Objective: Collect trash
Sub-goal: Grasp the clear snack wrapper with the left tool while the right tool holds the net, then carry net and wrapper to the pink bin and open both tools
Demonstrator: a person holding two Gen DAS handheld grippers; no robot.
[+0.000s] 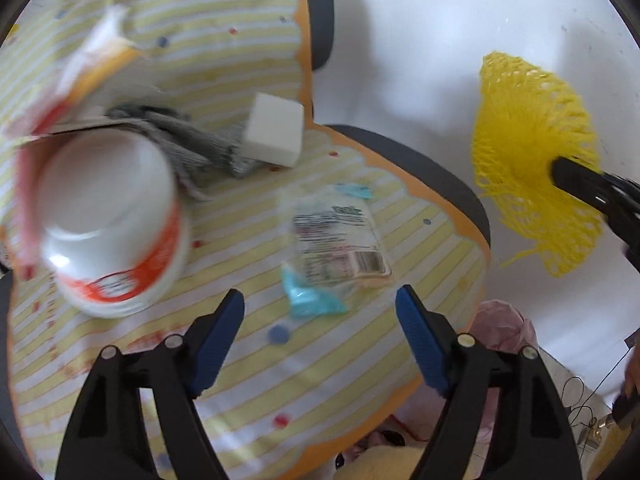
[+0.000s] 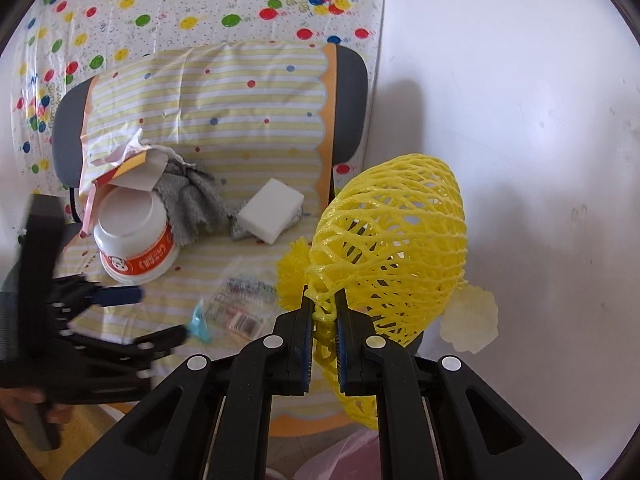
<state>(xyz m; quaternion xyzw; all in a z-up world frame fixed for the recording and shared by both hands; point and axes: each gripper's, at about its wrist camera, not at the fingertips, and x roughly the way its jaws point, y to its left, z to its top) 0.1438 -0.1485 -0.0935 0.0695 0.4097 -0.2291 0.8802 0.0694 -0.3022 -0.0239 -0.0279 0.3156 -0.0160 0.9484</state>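
Observation:
A clear plastic wrapper (image 1: 336, 240) (image 2: 240, 304) with blue ends lies on the striped cover of a chair seat (image 1: 280, 360). My left gripper (image 1: 320, 300) (image 2: 156, 314) hovers just over its near end, jaws open, pads off it. My right gripper (image 2: 324, 320) is shut on the knotted end of a yellow foam net (image 2: 392, 240) (image 1: 532, 160), held in the air beside the chair's right edge. An overturned white cup (image 1: 112, 224) (image 2: 136, 236) with an orange label sits on the seat's left side.
A white sponge block (image 1: 274, 134) (image 2: 272, 210) and a grey cloth (image 1: 184, 140) (image 2: 192, 196) lie behind the wrapper, and torn packaging (image 2: 124, 164) leans over the cup. A pink bag (image 1: 504, 328) (image 2: 352, 456) sits below the seat's front edge. White floor (image 2: 520, 100) spreads to the right.

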